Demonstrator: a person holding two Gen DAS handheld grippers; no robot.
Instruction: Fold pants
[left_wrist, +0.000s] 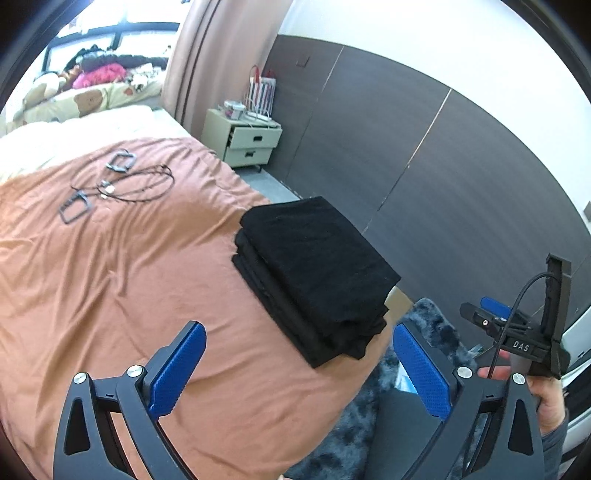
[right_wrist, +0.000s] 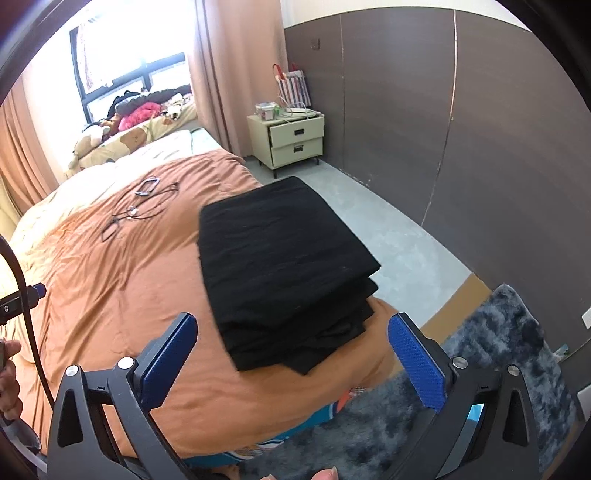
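While the black pants (right_wrist: 284, 273) lie folded into a thick, soft rectangular stack of several layers near the edge of the bed, both tools hang above them with nothing between their jaws. Spread wide, the left gripper (left_wrist: 297, 365) shows two flat blue pads (left_wrist: 177, 369) with a fine knurled texture, set on matte black, angular plastic arms joined by round silver bolts; the right gripper (right_wrist: 291, 354) is built the same and is just as wide apart. Under the stack, the rust-orange bedspread (right_wrist: 110, 295) is smooth cloth, creased in shallow wrinkles. Thin black cords and rectangular frames (left_wrist: 118, 177) lie farther up it. Beside the bed a shaggy grey-blue rug (right_wrist: 498, 362) covers pale grey floor.
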